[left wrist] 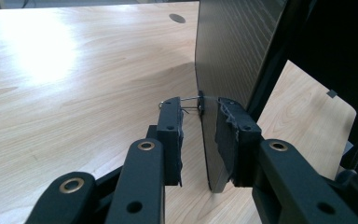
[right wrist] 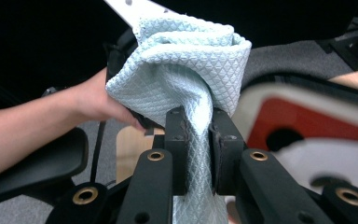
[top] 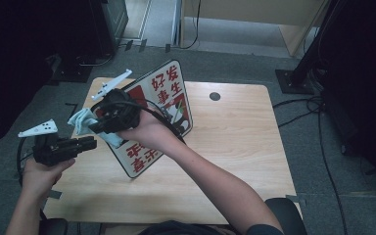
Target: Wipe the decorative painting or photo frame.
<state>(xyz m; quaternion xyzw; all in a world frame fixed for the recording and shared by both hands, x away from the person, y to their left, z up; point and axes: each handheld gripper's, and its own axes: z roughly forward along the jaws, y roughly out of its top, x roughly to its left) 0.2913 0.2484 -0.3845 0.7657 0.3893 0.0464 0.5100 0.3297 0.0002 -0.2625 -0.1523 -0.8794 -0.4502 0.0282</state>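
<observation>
Wooden table [top: 235,142] under both forearms: the right gripper [top: 94,128], arm reaching across to the left, pinches a pale blue cloth [right wrist: 186,70] against the tilted sign board [top: 164,115], whose lower edge stands between the left gripper [left wrist: 200,135]'s narrowly parted jaws.

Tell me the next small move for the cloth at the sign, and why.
Probably bring the right gripper back down so the light blue cloth meets the sign face and wipe along it. The cloth is pinched between its jaws, bunched above them, while the left gripper straddles the tilted sign's edge, steadying it above the table.
</observation>
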